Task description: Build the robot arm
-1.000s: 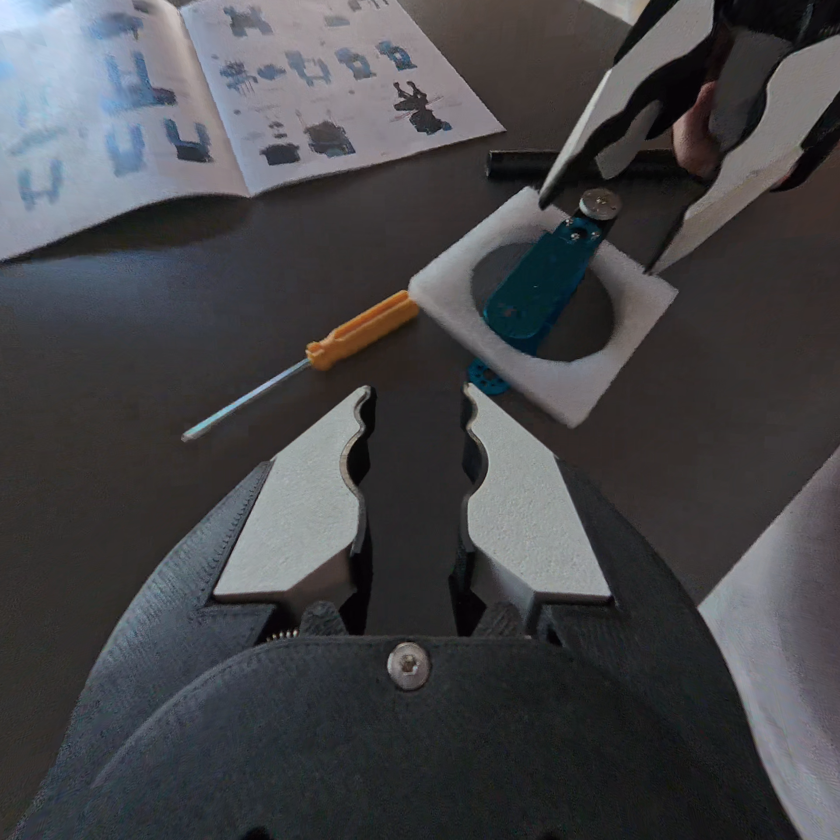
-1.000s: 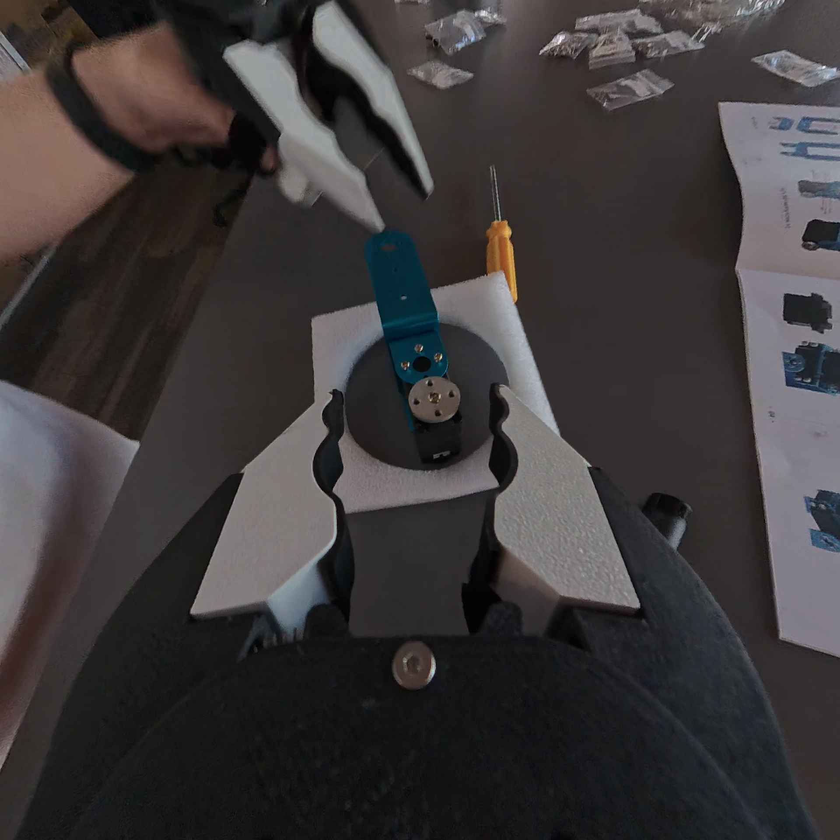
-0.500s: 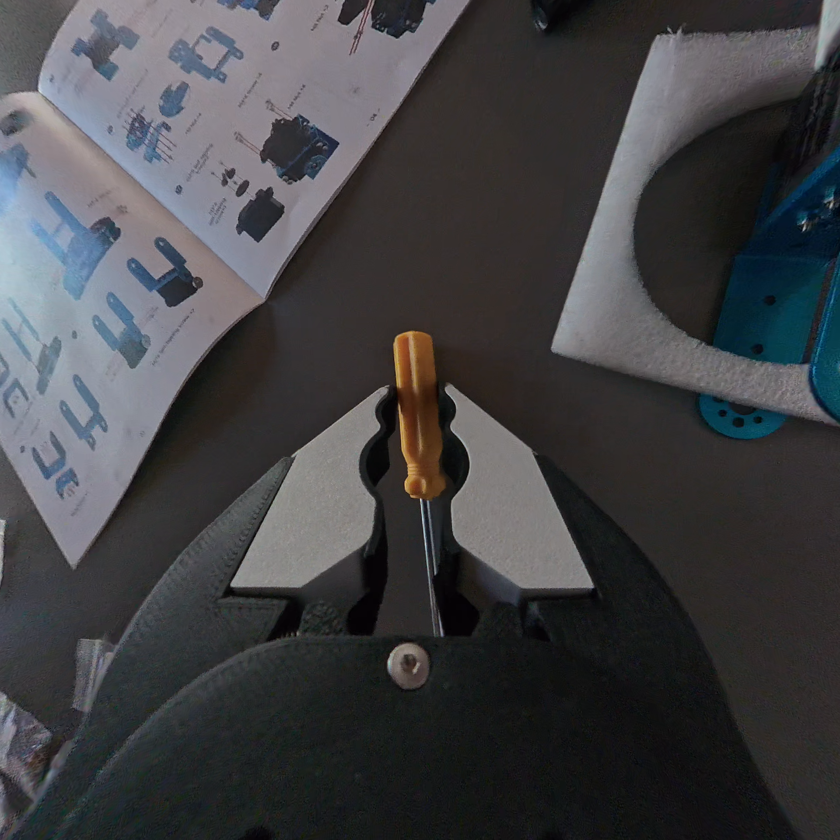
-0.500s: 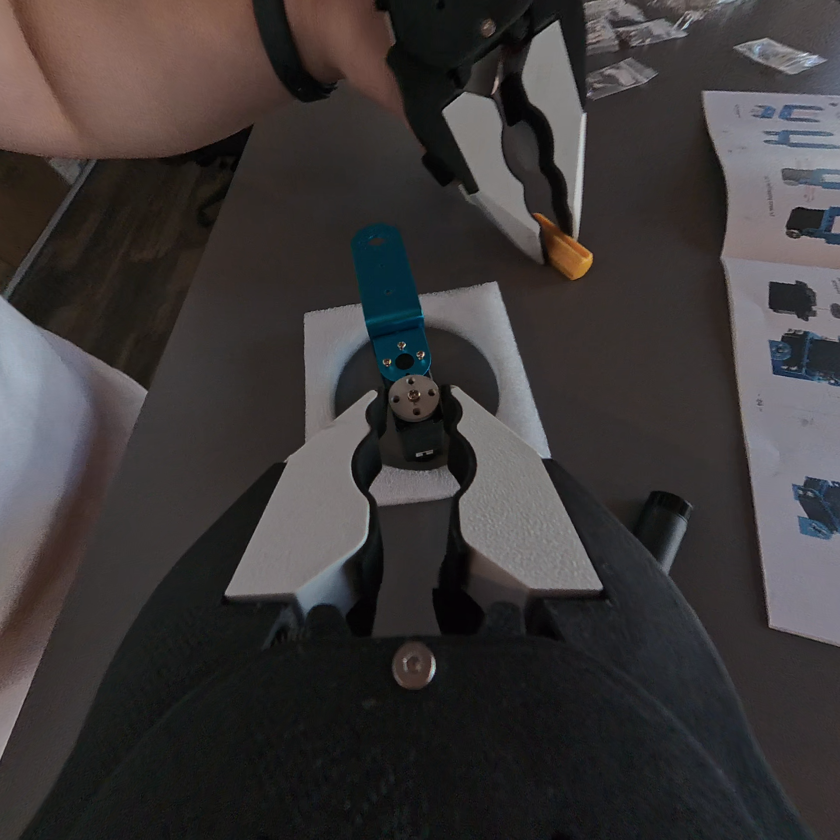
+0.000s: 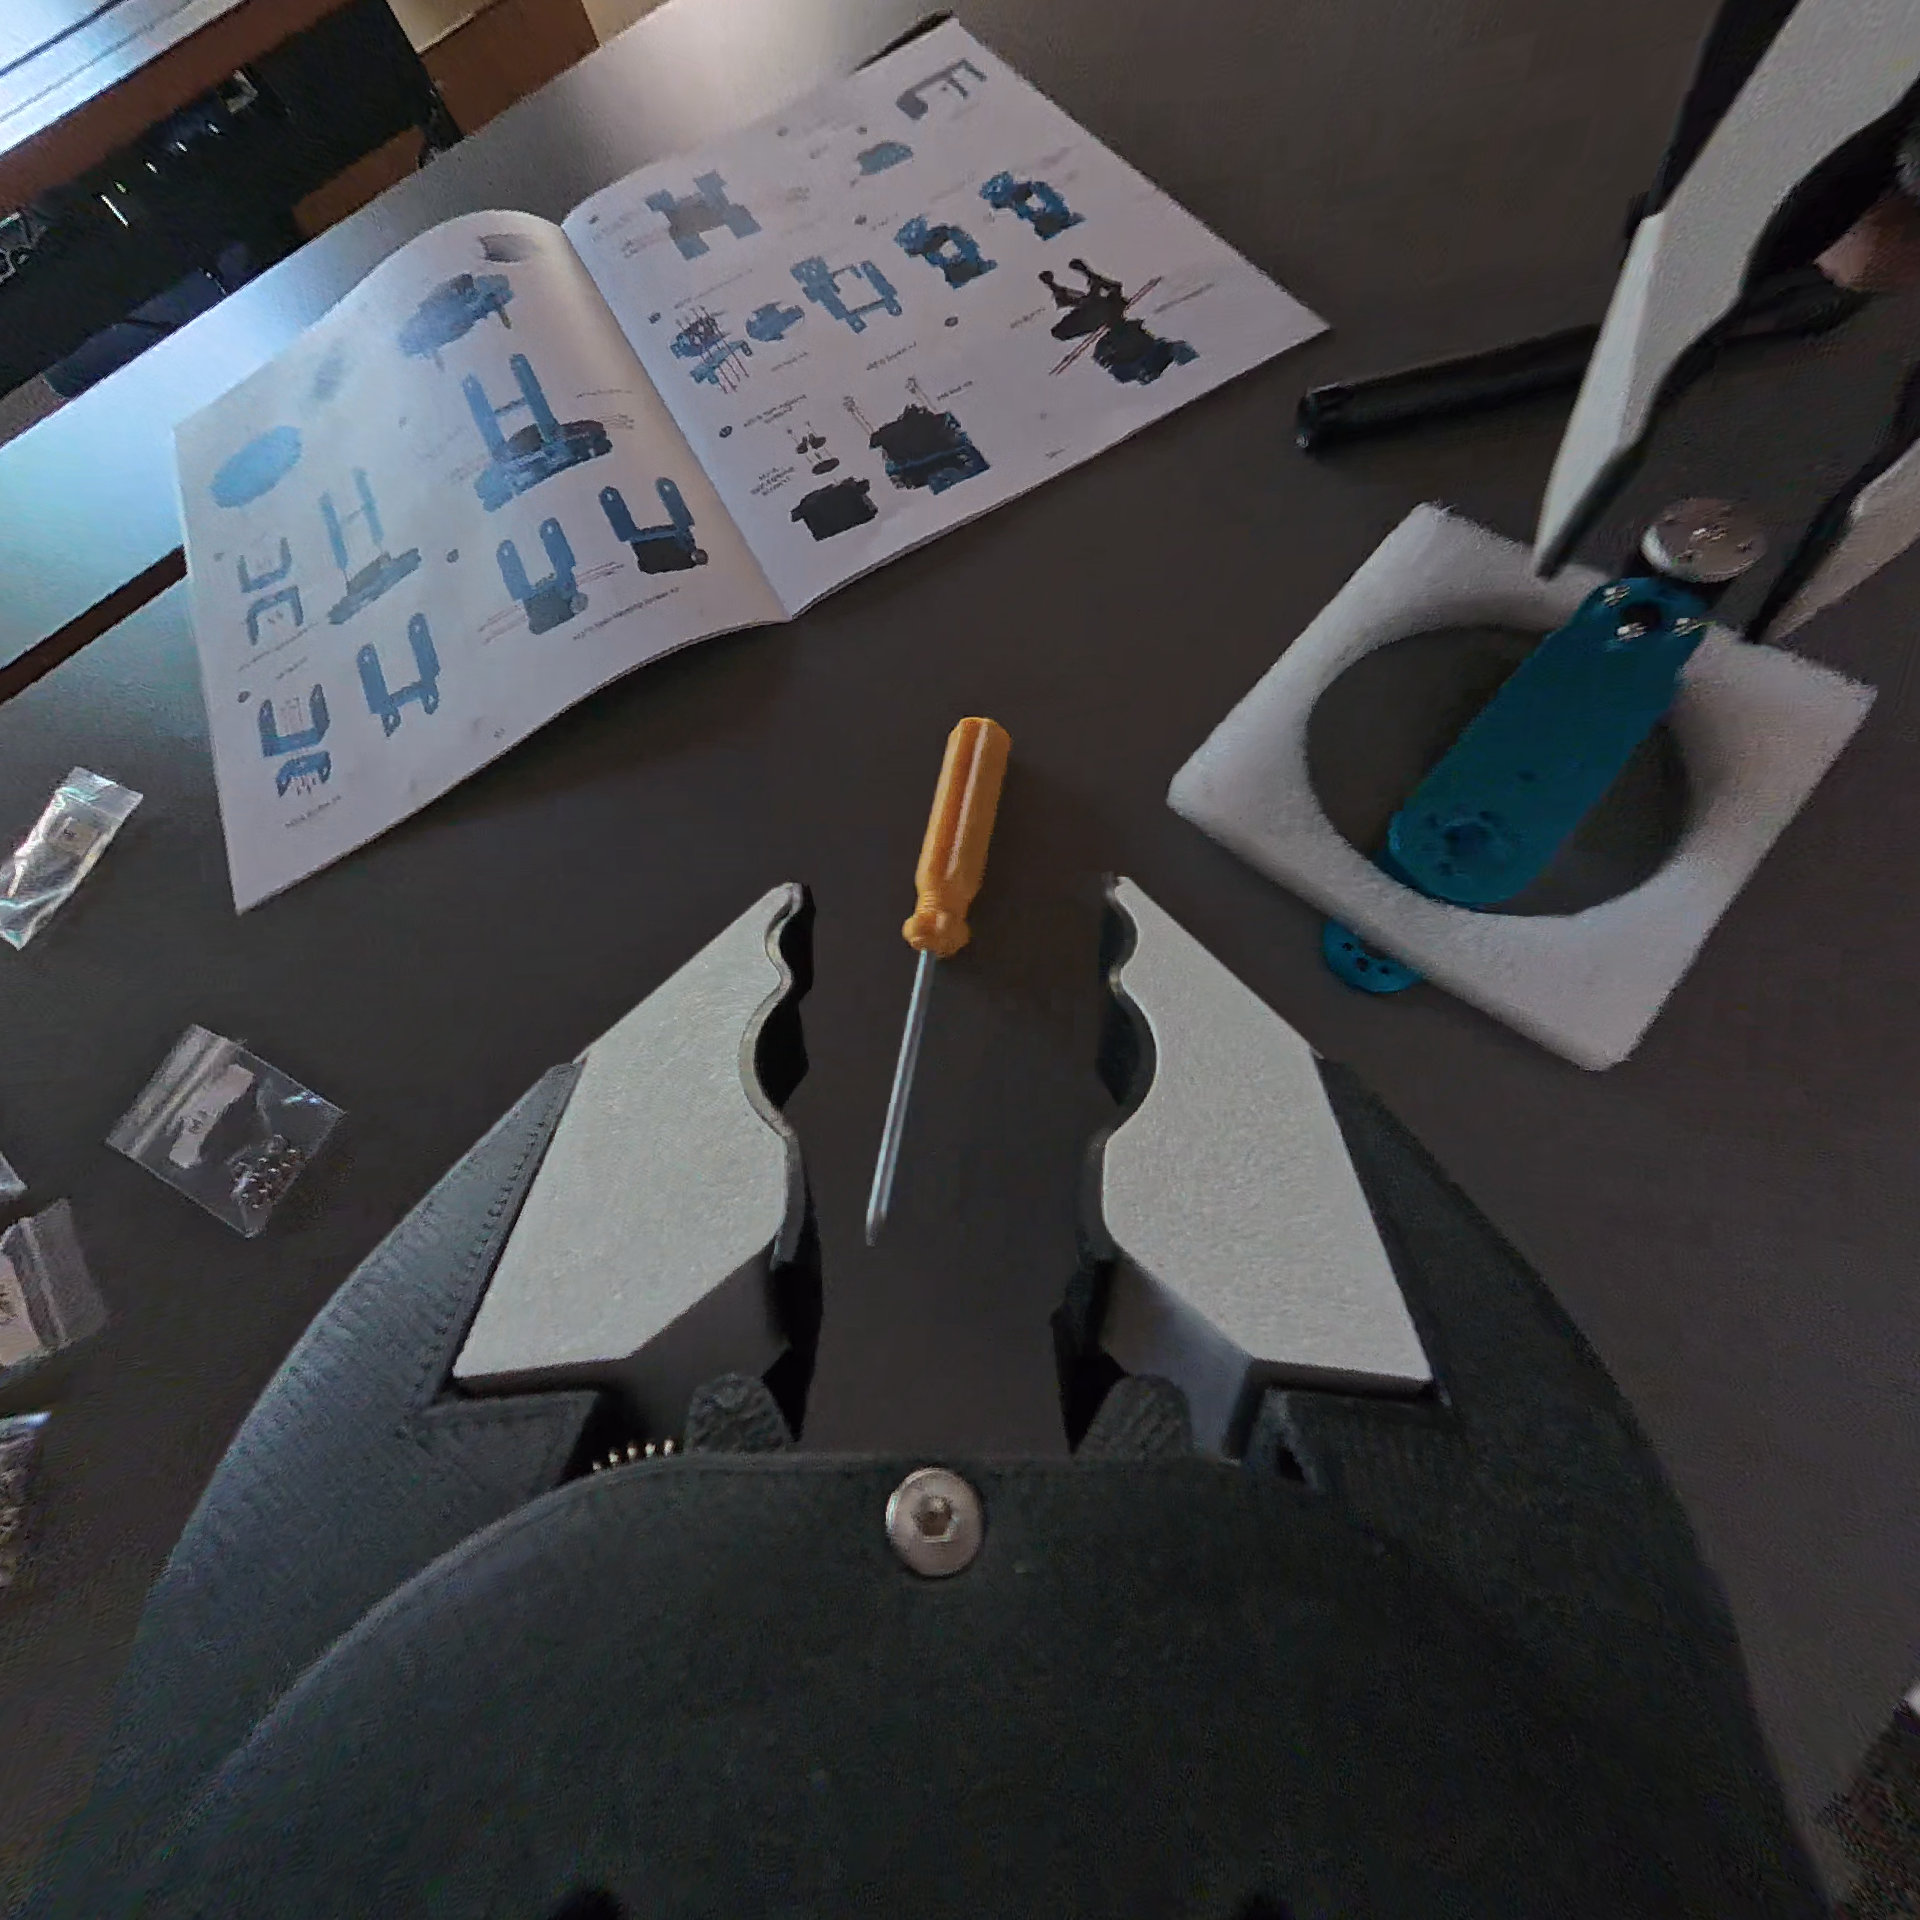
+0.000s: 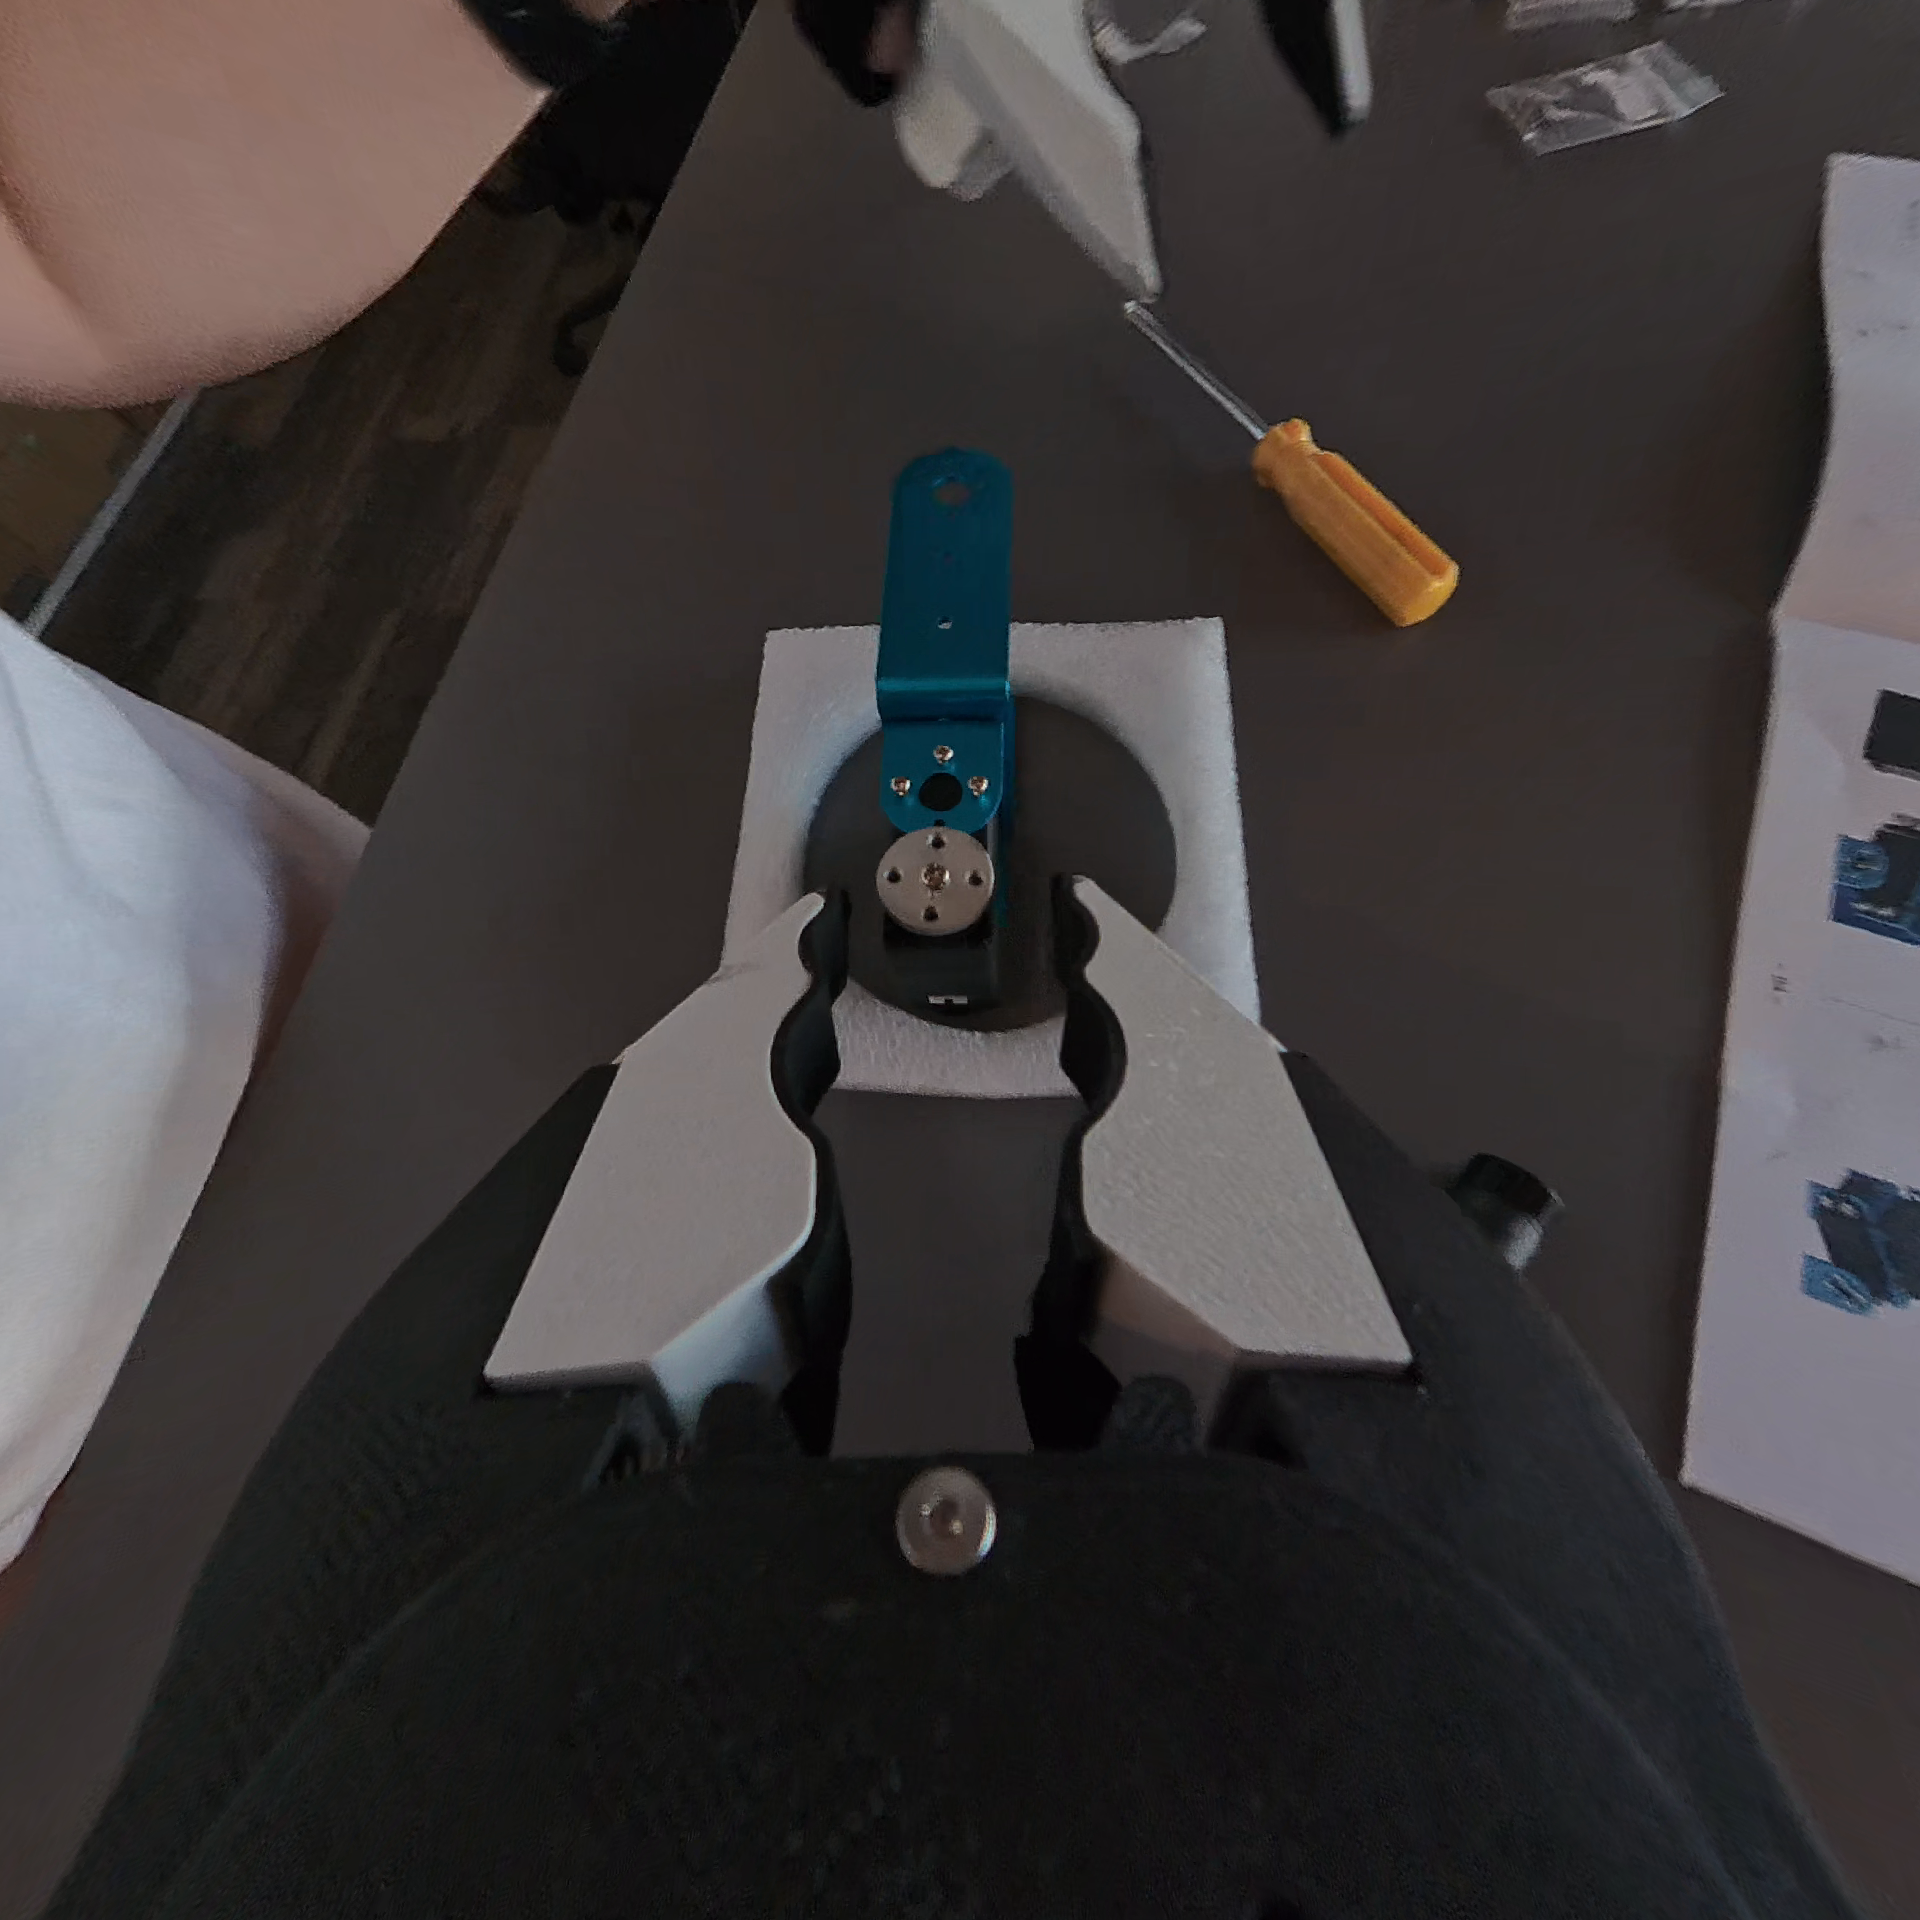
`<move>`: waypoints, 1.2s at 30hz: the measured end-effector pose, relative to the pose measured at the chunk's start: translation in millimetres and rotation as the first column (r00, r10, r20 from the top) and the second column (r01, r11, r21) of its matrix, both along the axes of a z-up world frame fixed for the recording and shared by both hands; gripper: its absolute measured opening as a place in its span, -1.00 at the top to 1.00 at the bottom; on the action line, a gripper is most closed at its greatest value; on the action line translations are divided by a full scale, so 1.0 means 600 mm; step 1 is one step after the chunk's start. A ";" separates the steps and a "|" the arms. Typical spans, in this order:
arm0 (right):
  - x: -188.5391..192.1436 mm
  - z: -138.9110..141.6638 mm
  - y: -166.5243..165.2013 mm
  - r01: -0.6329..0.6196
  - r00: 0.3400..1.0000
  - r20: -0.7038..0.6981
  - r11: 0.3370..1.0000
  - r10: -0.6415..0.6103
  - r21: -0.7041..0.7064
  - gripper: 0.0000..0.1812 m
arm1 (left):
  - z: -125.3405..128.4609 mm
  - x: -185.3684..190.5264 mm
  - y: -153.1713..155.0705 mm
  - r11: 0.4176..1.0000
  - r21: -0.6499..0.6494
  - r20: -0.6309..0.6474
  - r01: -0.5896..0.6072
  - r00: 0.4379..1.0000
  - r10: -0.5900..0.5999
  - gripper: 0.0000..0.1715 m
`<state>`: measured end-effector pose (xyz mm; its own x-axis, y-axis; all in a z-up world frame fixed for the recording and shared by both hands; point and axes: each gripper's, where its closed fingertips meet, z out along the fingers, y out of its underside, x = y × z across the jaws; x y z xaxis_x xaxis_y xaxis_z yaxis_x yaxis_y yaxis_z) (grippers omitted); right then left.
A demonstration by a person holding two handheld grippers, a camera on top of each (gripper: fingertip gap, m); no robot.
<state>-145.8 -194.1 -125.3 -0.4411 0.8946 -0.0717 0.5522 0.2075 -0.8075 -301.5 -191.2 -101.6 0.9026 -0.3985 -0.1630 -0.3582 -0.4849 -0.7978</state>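
My left gripper [image 5: 956,891] is open and empty, held above the dark table. A screwdriver [image 5: 958,821] with a yellow handle lies loose on the table between and just ahead of its fingers; it also shows in the right wrist view [image 6: 1351,520]. My right gripper [image 6: 945,899] is open, its fingertips on either side of a small black servo [image 6: 940,961] with a silver disc [image 6: 935,878], not gripping it. The servo carries a blue bracket [image 6: 945,623] and rests in the round hole of a white foam square [image 6: 1143,675]. The left wrist view shows the right gripper [image 5: 1657,597] over the bracket [image 5: 1538,758].
An open picture booklet [image 5: 675,436] lies beyond the screwdriver. Small plastic bags [image 5: 223,1127] of parts lie to the left. A black cylinder [image 5: 1444,390] lies behind the foam [image 5: 1299,831]. A blue round part [image 5: 1371,961] sticks out under the foam. A person's arm [image 6: 208,187] is above the table's edge. My right tips are about 15 cm from the screwdriver [image 5: 958,821], my left tips only 7 cm. My right wrist view [image 6: 1357,506] looks at it from another angle.
My left gripper, shut on the screwdriver handle half a second ago, has opened and drawn back, leaving the screwdriver on the table. My right gripper has opened wider around the servo.
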 end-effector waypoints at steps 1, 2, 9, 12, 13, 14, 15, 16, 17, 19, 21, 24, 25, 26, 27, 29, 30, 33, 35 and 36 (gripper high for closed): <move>0.005 0.004 0.003 0.013 1.000 -0.017 1.000 -0.013 0.004 0.55 | 0.007 0.010 -0.011 1.000 0.018 0.025 0.003 1.000 -0.003 0.39; 0.013 0.009 0.004 0.024 0.999 -0.027 1.000 -0.024 0.005 0.55 | 0.014 0.023 -0.021 0.999 0.037 0.045 0.011 0.999 -0.013 0.41; 0.123 0.026 0.136 0.409 0.906 0.066 0.905 -0.418 0.121 0.53 | 0.062 0.119 -0.065 0.985 0.150 0.226 0.084 0.967 -0.117 0.45; 0.145 0.012 0.179 0.547 0.812 0.182 0.831 -0.555 0.099 0.47 | 0.064 0.138 -0.065 0.980 0.173 0.279 0.096 0.950 -0.142 0.50; 0.133 0.009 0.178 0.558 0.806 0.189 0.826 -0.561 0.077 0.46 | 0.061 0.144 -0.063 0.980 0.168 0.282 0.110 0.947 -0.154 0.51; 0.120 0.002 0.175 0.556 0.803 0.204 0.827 -0.560 0.080 0.44 | 0.058 0.150 -0.062 0.978 0.166 0.277 0.130 0.945 -0.173 0.51; 0.111 -0.009 0.172 0.546 0.798 0.229 0.830 -0.557 0.118 0.41 | 0.057 0.157 -0.059 0.974 0.168 0.267 0.154 0.944 -0.195 0.50; 0.104 -0.022 0.173 0.534 0.787 0.255 0.827 -0.562 0.174 0.40 | 0.057 0.164 -0.057 0.969 0.169 0.256 0.179 0.942 -0.219 0.50; 0.097 -0.034 0.173 0.519 0.779 0.280 0.828 -0.561 0.213 0.39 | 0.058 0.168 -0.053 0.966 0.172 0.250 0.195 0.939 -0.235 0.50; 0.080 -0.049 0.173 0.519 0.761 0.309 0.821 -0.571 0.239 0.40 | 0.059 0.164 -0.043 0.965 0.175 0.253 0.195 0.938 -0.236 0.50; 0.081 -0.065 0.176 0.511 0.730 0.355 0.811 -0.584 0.285 0.43 | 0.059 0.150 -0.036 0.968 0.179 0.276 0.175 0.935 -0.220 0.52; 0.077 -0.060 0.180 0.537 0.719 0.345 0.798 -0.603 0.273 0.67 | 0.044 0.125 -0.040 0.980 0.149 0.300 0.132 0.938 -0.172 0.53; 0.077 -0.062 0.177 0.527 0.726 0.349 0.806 -0.592 0.270 0.80 | 0.038 0.119 -0.044 0.983 0.143 0.303 0.120 0.940 -0.158 0.54; 0.078 -0.064 0.176 0.521 0.731 0.348 0.809 -0.587 0.271 0.80 | 0.033 0.115 -0.049 0.984 0.141 0.309 0.111 0.939 -0.151 0.55; 0.077 -0.065 0.176 0.525 0.732 0.342 0.808 -0.589 0.267 0.80 | 0.027 0.112 -0.055 0.985 0.137 0.318 0.105 0.937 -0.144 0.57; 0.076 -0.065 0.177 0.545 0.733 0.333 0.805 -0.593 0.233 0.80 | 0.013 0.102 -0.065 0.989 0.122 0.331 0.084 0.936 -0.120 0.59; 0.076 -0.065 0.177 0.554 0.734 0.331 0.804 -0.593 0.213 0.80 | 0.007 0.099 -0.069 0.991 0.116 0.339 0.073 0.935 -0.108 0.60; 0.076 -0.065 0.175 0.567 0.733 0.339 0.805 -0.589 0.173 0.81 | 0.000 0.095 -0.080 0.991 0.121 0.376 0.047 0.922 -0.090 0.62; 0.077 -0.063 0.173 0.552 0.739 0.349 0.815 -0.577 0.177 0.81 | 0.001 0.094 -0.083 0.990 0.140 0.398 0.028 0.914 -0.082 0.62; 0.076 -0.059 0.172 0.547 0.744 0.344 0.818 -0.573 0.180 0.81 | 0.000 0.094 -0.084 0.989 0.145 0.408 0.023 0.909 -0.081 0.62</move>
<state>-99.9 -91.2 -160.5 0.1888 0.9804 -0.0566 0.8350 -0.1906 -0.5163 -245.4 -241.4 -101.6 0.8792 -0.4476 0.1635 -0.0058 -0.3530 -0.9356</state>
